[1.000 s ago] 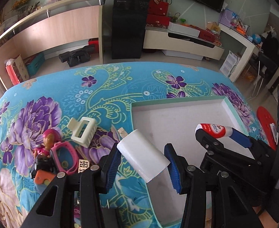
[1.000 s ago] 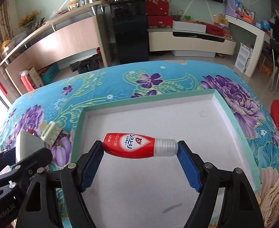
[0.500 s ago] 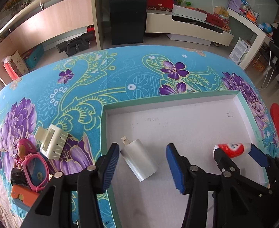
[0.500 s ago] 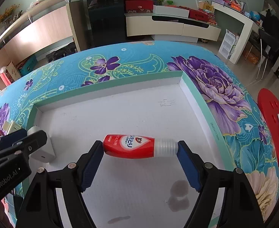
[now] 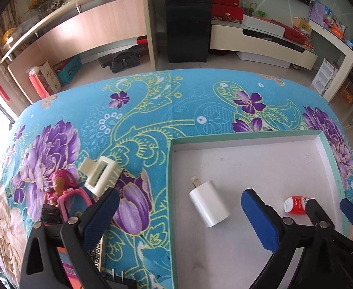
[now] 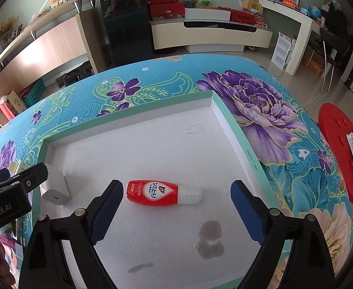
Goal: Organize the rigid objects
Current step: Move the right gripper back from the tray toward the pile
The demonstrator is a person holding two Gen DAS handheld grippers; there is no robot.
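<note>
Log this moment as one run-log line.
left claw: just opened, white charger released in tray | right claw: just opened, red bottle lying free in tray | hair clip, toys still outside

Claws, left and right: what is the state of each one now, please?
Left claw: open, just opened; white charger lies free in the tray.
Right claw: open, just widened; red bottle lies loose between the pads.

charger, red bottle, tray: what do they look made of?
White charger: smooth plastic with a soft sheen and rounded edges; metal prongs at one end.
Red bottle: likely plastic, glossy printed red body, ribbed translucent white cap.
Tray: probably cardboard or foam board, matte white inside with stains, thin folded teal walls.
</note>
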